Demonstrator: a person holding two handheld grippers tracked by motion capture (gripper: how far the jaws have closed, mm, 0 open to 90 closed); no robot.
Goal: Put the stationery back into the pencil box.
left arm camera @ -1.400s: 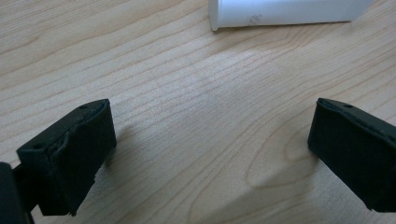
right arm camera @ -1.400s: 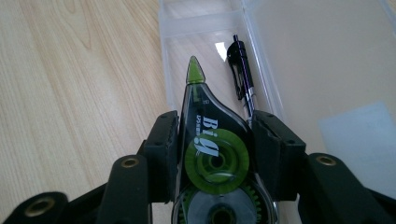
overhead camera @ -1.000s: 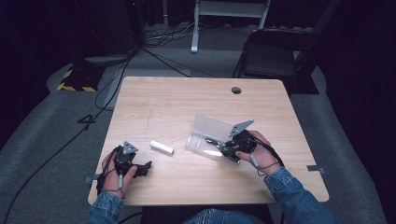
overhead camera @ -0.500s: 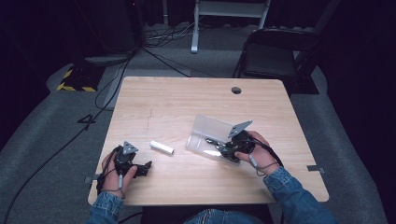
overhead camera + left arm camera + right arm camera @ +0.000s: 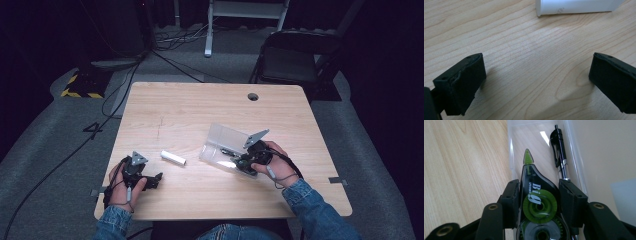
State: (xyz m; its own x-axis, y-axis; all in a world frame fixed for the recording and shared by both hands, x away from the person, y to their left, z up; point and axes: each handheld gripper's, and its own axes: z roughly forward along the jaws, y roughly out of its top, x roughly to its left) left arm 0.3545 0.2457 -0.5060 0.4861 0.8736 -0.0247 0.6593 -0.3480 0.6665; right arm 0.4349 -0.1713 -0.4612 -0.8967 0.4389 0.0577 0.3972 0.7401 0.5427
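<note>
Comparison of the high view with the two earlier pictures shows almost no displacement: my right gripper remains over the near end of the clear plastic case at the right of the worktop, and my left gripper rests at the near left corner, with the white tube lying just beyond it, apart from both.

Left gripper view: jaws stand wide apart over bare wood, holding nothing; the white tube lies at the far edge, untouched.

Right gripper view: jaws are closed on the green-and-black correction tape dispenser, its tip pointing into the clear plastic case, beside a black pen already inside. I judge the dispenser is held in place for insertion, release pending; the tube is next.
</note>
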